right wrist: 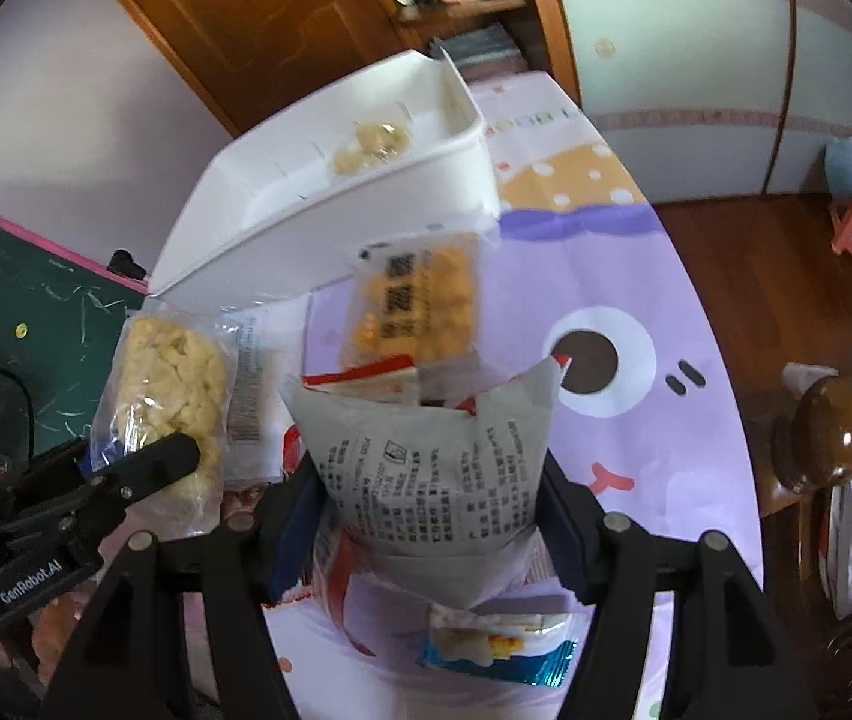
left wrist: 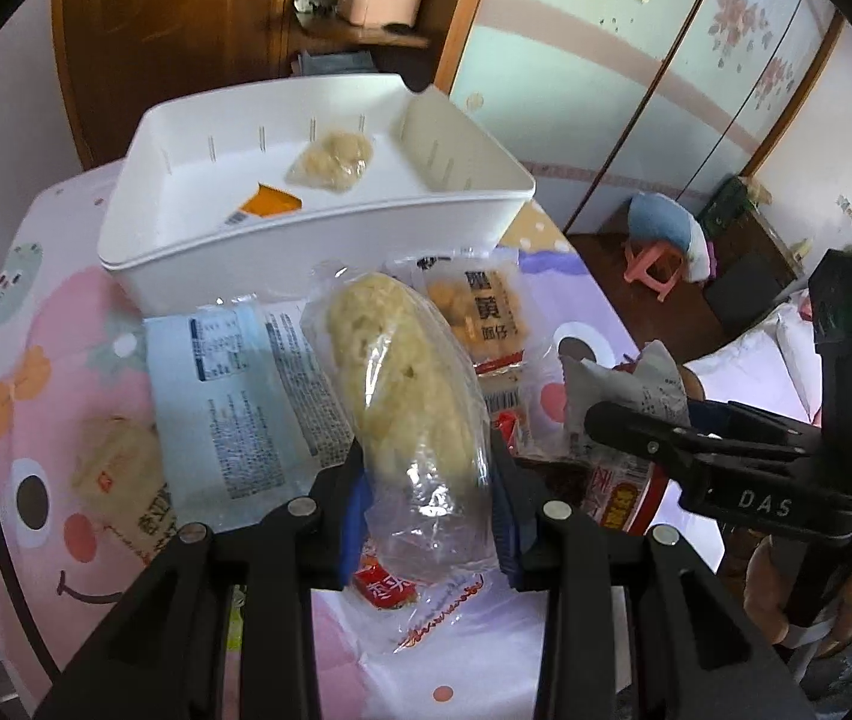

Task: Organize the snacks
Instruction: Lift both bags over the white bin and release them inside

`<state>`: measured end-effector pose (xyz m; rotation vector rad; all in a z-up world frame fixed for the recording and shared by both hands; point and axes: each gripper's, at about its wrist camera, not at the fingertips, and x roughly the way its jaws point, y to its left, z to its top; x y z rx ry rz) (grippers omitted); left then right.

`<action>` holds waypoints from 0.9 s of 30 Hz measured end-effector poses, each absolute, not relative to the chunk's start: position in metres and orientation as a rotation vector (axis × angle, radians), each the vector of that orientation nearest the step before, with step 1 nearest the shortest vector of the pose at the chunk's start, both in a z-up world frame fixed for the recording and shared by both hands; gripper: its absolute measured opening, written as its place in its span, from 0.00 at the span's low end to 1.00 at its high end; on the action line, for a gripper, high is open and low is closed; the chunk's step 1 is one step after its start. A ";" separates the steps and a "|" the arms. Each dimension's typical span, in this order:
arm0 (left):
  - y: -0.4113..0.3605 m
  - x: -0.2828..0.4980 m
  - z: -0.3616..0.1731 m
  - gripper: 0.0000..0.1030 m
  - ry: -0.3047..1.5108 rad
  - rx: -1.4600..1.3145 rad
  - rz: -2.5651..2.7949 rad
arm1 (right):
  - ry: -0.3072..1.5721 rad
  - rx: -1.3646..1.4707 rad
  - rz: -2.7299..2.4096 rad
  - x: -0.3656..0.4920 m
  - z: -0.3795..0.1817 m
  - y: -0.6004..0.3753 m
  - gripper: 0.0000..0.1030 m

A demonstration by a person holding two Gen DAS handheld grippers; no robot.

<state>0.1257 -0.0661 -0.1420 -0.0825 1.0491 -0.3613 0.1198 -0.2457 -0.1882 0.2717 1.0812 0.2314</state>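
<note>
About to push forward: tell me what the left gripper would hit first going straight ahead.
Likely the near wall of the white bin. The left gripper carries a clear-wrapped rice cake pointing there; depth is uncertain.

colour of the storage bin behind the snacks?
White: the rectangular plastic storage bin is plain white inside and out. Left wrist view shows it best.

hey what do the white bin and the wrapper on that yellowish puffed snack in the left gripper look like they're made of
White bin: looks like rigid moulded plastic with a smooth, slightly glossy finish; its walls are thin, with a rolled rim and moulded slots inside.
Wrapper on the puffed snack, held in the left hand-held gripper: thin clear plastic film, probably cellophane-like; it crinkles, catches glare, and the snack shows through.
</note>
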 end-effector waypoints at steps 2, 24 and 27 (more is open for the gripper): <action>-0.062 0.123 -0.141 0.32 1.048 -0.087 -0.360 | 1.094 0.275 0.234 0.120 -0.190 -0.243 0.65; -0.044 0.108 -0.138 0.32 1.043 -0.111 -0.343 | 1.226 0.341 0.270 0.134 -0.226 -0.227 0.70; -0.045 0.108 -0.138 0.32 1.043 -0.110 -0.342 | 1.237 0.376 0.284 0.135 -0.228 -0.229 0.71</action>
